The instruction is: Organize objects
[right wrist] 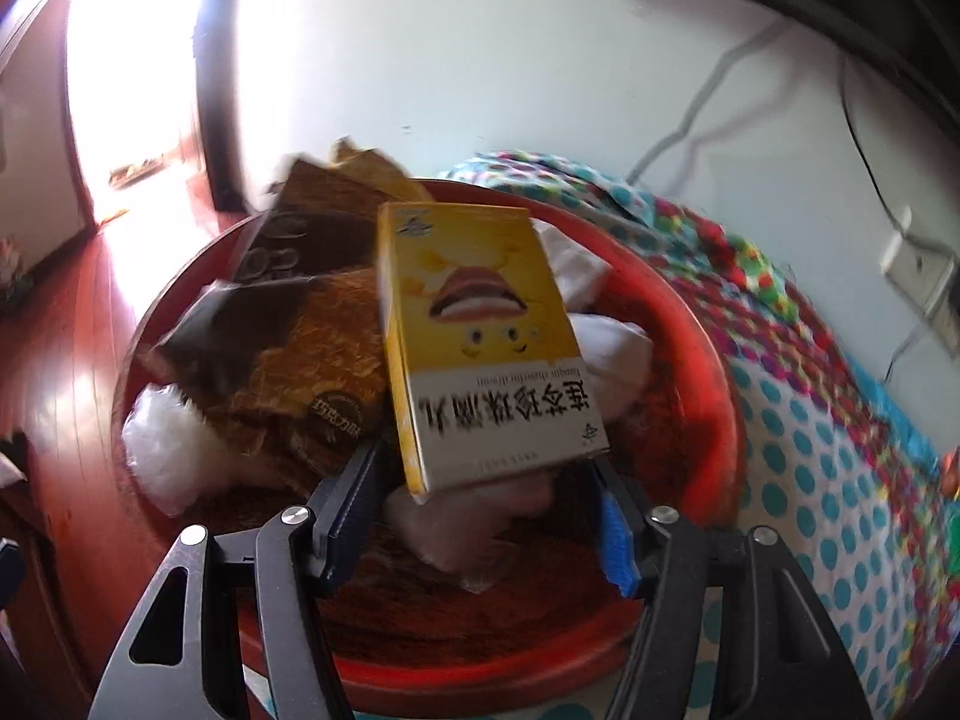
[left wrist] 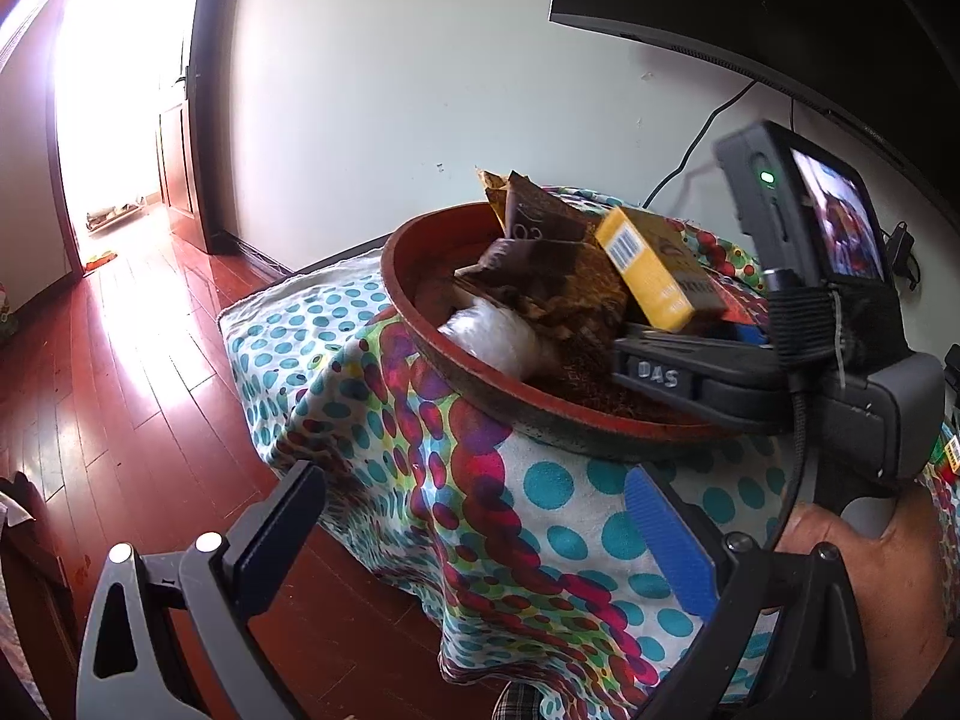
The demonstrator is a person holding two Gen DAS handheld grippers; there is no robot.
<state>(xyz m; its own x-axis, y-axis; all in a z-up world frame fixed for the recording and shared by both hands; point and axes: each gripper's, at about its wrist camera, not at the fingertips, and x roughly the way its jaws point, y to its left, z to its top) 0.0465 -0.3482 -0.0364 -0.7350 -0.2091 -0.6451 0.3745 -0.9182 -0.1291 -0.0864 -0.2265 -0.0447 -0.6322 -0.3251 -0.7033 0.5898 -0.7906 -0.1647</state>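
One yellow box (right wrist: 480, 342) is clamped in the right tongs (right wrist: 489, 513) over one red basin (right wrist: 708, 372) on the desk; left tongs (left wrist: 474, 534) stand apart, empty. Brown packets (right wrist: 300, 324) blur together, uncountable.

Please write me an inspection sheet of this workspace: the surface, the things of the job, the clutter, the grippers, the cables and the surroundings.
Surface: table under dotted cloth.
Job's things: yellow box held over red tray; brown packets and white bags lie in the tray.
Clutter: nothing seen outside the tray.
Grippers: right gripper shut on the yellow box's lower end; left gripper open, empty, before the table edge.
Cables: black cable hangs down the wall from the dark screen.
Surroundings: wooden floor, open door, bright doorway.
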